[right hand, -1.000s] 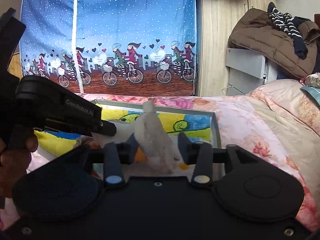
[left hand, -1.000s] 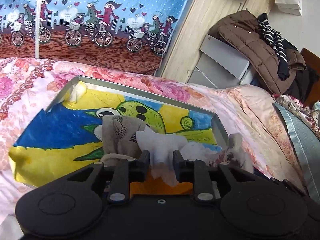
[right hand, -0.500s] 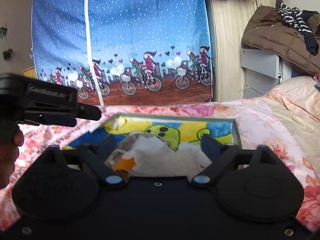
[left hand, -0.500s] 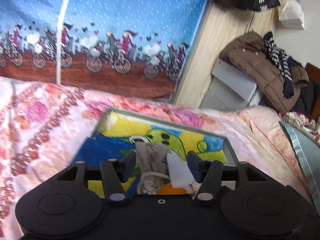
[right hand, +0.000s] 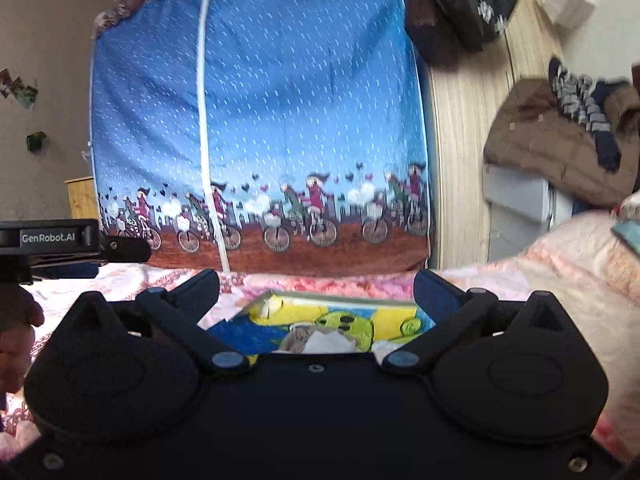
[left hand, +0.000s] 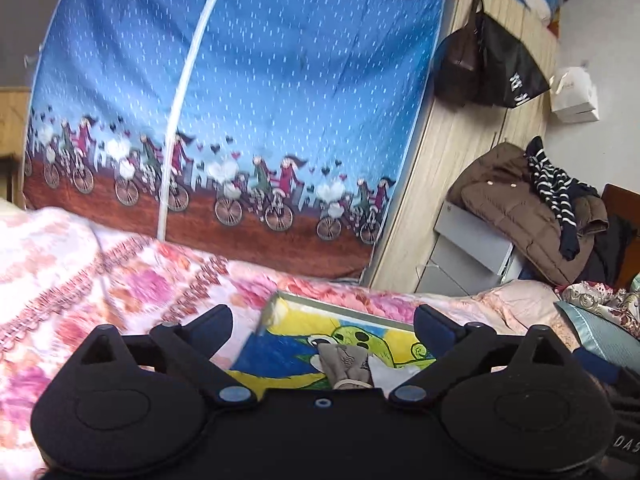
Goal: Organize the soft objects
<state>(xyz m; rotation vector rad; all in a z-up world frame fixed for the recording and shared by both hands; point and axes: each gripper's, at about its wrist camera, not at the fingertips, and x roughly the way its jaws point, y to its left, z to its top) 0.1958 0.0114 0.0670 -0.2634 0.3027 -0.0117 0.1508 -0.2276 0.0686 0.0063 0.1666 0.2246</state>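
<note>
- The left gripper (left hand: 323, 318) stands with its jaws wide apart and nothing between them; they have just been opening.
- The right gripper (right hand: 316, 288) is spread just as wide, also empty — its jaws have just been opening too.
- Below and ahead of both lies a shallow tray (left hand: 340, 309) with a grey rim and a bright cartoon picture on its bottom: yellow, blue and a green figure with dark spots.
- The tray rests on a bedspread (left hand: 120, 276) printed with pink and red flowers.
- Inside the tray, at its near side, lies a grey-brown sock (left hand: 346, 362) with a paler cuff; a white cloth (left hand: 380, 372) lies touching it on the right.
- From the right wrist view the same white cloth (right hand: 328, 340) sits bunched on top of the grey-brown sock (right hand: 298, 334), both half hidden by the gripper body.
- In that view the left gripper (right hand: 124, 249) shows at the left edge, level above the bedspread, with a hand (right hand: 16, 340) under it.
- Behind the bed stands a blue fabric wardrobe (left hand: 240, 100) printed with cyclists.
- To the right, a brown jacket (left hand: 516, 208) and a striped top (left hand: 552, 188) are heaped on a grey box — well apart from the tray.
</note>
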